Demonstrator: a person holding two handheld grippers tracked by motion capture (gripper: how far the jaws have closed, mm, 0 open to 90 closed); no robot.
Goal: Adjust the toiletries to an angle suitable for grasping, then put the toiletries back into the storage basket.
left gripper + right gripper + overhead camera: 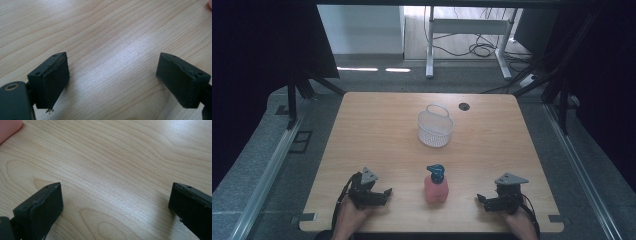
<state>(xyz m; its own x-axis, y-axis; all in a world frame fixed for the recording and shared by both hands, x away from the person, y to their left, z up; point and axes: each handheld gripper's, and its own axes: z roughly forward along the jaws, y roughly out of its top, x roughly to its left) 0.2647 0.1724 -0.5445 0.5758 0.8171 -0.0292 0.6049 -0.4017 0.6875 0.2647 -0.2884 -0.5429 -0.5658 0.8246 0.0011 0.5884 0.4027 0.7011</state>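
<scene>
Both grippers rest low at the near edge of the light wood-grain table (377, 125). The left gripper (382, 194) and the right gripper (484, 201) each stand with jaws spread wide and nothing between them; bare tabletop fills each gap.

The pink plastic bottle with a blue pump top (436, 186) stands upright between the two grippers, apart from both. Farther back, near the table's centre, sits the white mesh basket with a loop handle (435, 127), upright and apparently empty.

Recommended procedure, as a judgement: approach the bottle level from one side, centre its body between the pads, and close below the pump so that the bottle does not tip.

The high view gives the full layout, including basket and bottle spacing. The left gripper view (112, 75) and the right gripper view (115, 205) confirm the open jaws at close range; each catches just a pink sliver of the bottle at a top corner.
</scene>
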